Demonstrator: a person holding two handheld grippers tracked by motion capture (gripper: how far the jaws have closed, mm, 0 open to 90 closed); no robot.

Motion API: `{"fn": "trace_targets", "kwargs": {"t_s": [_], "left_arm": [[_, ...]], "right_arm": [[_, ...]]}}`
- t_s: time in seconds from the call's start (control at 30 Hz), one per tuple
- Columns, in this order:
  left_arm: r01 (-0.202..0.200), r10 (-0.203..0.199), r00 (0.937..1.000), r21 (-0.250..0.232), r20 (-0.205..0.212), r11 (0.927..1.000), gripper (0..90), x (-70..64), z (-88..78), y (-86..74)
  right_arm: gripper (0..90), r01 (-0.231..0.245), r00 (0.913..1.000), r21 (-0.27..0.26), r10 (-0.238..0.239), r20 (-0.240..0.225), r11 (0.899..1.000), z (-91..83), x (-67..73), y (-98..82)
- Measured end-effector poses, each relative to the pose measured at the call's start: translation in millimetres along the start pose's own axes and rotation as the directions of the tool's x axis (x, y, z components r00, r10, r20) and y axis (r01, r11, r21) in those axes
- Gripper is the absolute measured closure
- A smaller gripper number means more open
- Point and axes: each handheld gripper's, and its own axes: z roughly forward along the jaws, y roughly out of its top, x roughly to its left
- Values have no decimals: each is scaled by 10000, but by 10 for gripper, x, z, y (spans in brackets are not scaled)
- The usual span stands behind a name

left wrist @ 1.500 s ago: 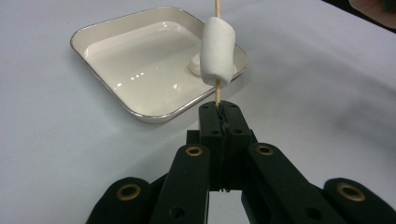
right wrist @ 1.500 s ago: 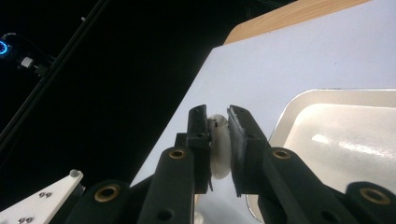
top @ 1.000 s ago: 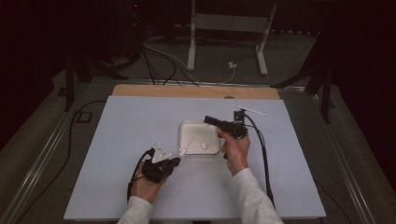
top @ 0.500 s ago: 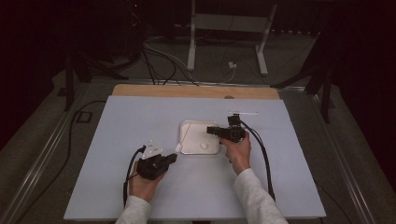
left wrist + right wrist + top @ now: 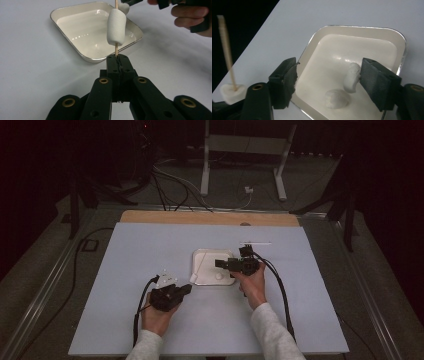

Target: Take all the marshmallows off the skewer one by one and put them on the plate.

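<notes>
The landmark is the shallow cream-white square tray with a metal rim [image 5: 200,270], lying near the middle of the pale blue-grey table [image 5: 125,265]. No brand, label or writing can be read on the tray, the table or the claws.

The left claw [image 5: 117,58], just off the tray's near-left corner, is clamped tight on a thin wooden skewer [image 5: 115,51]. A white cylindrical marshmallow [image 5: 116,27] is threaded on that skewer and hangs above the tray's near rim.

The right claw [image 5: 328,77] hovers over the tray's right half; its jaws have just been opening and stand apart. A second white marshmallow [image 5: 352,76] stands between them, touching the right pad [image 5: 374,82] and clear of the left one. A third white marshmallow [image 5: 335,98] lies on the tray floor just beside it.
</notes>
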Motion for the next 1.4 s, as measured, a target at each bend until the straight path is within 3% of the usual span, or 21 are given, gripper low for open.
{"fn": "trace_targets", "kwargs": {"t_s": [0.1, 0.27, 0.53, 0.7, 0.83, 0.9, 1.27, 1.4], "left_arm": [[66, -66, 10000, 105, 8, 9999, 900, 1, 40, -5], [211, -212, 9998, 317, 40, 9993, 900, 12, 114, -22], [-76, 32, 9985, 804, 549, 9967, 900, -90, 276, -42], [-191, 123, 9986, 1346, 511, 9907, 900, -119, 382, -69], [-346, 241, 9969, 1436, 748, 9890, 900, -156, 425, -80], [-443, 349, 9976, 1669, 592, 9850, 900, -179, 447, -80], [89, -130, 9997, 1844, 210, 9828, 900, -98, 464, -109], [202, -228, 9997, 1829, 117, 9829, 900, -73, 450, -110]], "right_arm": [[218, 39, 9999, 26, -39, -127, 10000, 2, 23, -13], [147, -40, 9974, -25, 38, -726, 10000, -10, 77, -30], [85, -416, 9824, -253, 363, -1831, 9988, -11, 134, -30], [84, -616, 9741, -426, 507, -2203, 9972, -24, 156, -16], [84, -626, 9730, -486, 501, -2254, 9969, -41, 154, -4], [85, -641, 9734, -502, 514, -2232, 9967, -43, 147, -4], [94, -532, 9734, -366, 437, -2247, 9979, -61, 163, -20], [130, -467, 9677, -341, 368, -2493, 9983, -71, 187, -21]]}}
